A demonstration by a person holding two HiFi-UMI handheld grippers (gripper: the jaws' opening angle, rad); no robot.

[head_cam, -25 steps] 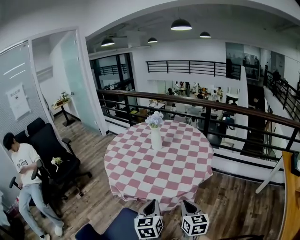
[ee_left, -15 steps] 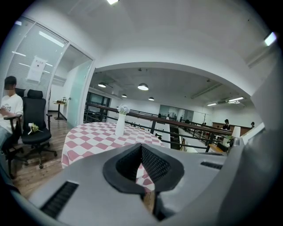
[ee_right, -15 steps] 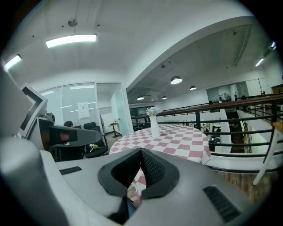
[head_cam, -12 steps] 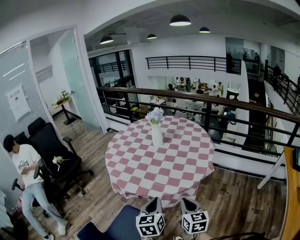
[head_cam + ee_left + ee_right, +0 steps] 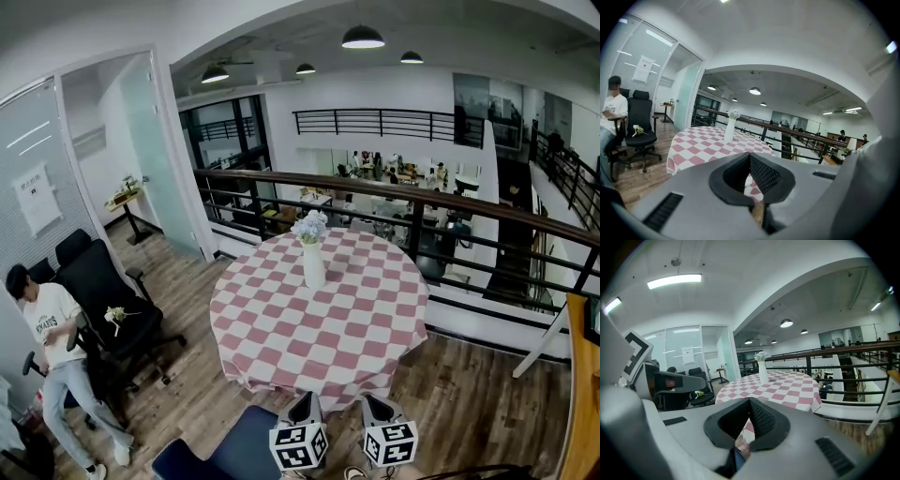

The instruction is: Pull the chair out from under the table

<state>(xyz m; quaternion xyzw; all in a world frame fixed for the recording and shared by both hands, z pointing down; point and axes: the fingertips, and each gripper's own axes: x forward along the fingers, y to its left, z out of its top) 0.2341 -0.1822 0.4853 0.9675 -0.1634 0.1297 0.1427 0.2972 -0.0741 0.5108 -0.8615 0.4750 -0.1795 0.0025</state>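
I hold one gripper in each hand, and both are low down at the near side of the round table (image 5: 281,352). My left gripper (image 5: 302,406) has its two jaws pressed together, with nothing between them. My right gripper (image 5: 374,408) is the same, its jaws touching at the tips and empty. They sit side by side, near each other but not touching. Both point at the edge of the pink and white checked cloth (image 5: 366,309) that hangs down over the table.

The blue chair (image 5: 225,450) is right next to my left gripper, on its left side. It is at the near side of the table, and its far end is close to the hanging cloth. Neither gripper touches it.

In the middle of the table a tall white vase (image 5: 313,266) stands up straight, with pale blue flowers (image 5: 309,225) in it.

Off to the left, well away from the table, a person (image 5: 52,328) in a white shirt sits by the wall. Beside the person is a black office chair (image 5: 108,295) with a small bunch of flowers (image 5: 115,316) on its seat.

Behind the table runs a dark railing (image 5: 469,202). The floor (image 5: 469,398) is brown wood.
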